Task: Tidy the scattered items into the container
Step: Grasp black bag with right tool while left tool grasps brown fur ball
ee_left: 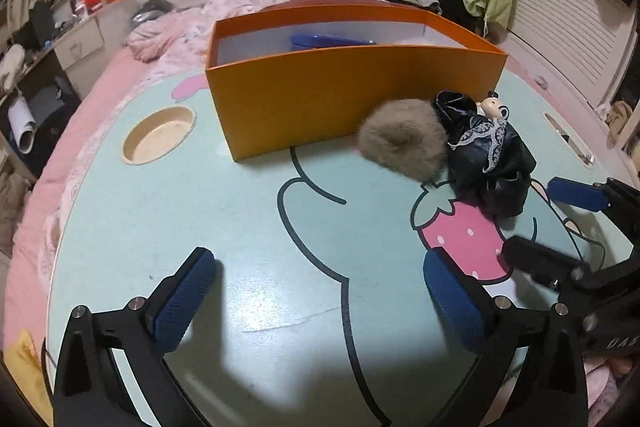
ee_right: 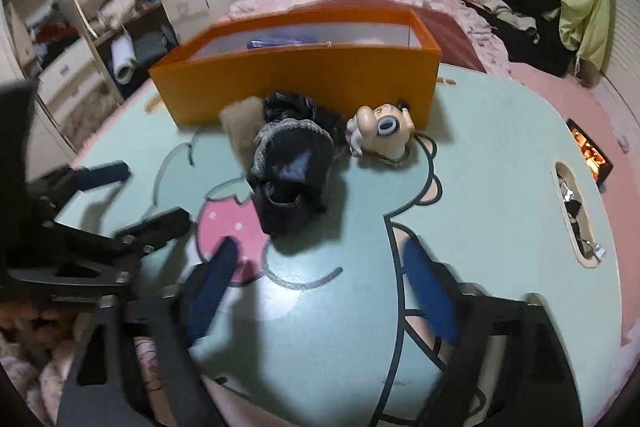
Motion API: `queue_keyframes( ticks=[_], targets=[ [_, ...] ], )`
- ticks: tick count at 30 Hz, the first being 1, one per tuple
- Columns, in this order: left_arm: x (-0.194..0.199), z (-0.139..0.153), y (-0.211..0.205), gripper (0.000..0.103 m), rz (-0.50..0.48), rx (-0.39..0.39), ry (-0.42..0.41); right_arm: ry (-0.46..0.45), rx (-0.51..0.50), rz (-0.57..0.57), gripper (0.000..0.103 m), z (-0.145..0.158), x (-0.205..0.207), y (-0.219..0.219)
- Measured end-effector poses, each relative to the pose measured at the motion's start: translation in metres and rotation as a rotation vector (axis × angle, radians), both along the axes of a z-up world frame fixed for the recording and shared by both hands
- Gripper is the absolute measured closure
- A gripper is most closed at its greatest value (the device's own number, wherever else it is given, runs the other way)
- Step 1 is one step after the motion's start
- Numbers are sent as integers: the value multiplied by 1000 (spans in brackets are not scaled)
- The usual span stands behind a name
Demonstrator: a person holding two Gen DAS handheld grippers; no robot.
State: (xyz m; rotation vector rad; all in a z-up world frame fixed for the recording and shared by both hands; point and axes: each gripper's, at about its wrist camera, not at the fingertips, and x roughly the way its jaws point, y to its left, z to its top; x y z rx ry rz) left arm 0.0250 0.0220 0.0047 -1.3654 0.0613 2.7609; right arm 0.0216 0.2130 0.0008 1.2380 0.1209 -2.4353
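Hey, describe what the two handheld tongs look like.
Both the left tongs and the right tongs are matte black angular frames with silver bolts. Each finger carries a textured blue pad. The right frame shows partial white lettering. No cables or sleeves show.

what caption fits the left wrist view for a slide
Open left gripper over table; fur pompom and black cloth beside orange box.

Each gripper is black, with blue textured pads and silver screws.
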Motion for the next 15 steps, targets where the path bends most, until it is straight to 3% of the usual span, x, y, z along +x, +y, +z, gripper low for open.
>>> queue_keyframes(
  ticks=[3, 12, 15],
  targets=[
    [1, -1, -1, 0, 0, 0, 8, 4, 79, -10, 0, -6, 1, -6],
    [-1, -4, -1, 0, -6, 1, 20, -5, 82, -5, 0, -5, -3, -1],
    [-1, -4, 0, 0, -6, 1, 20, 2, 82, -77, 0, -7, -10, 11]
  ],
)
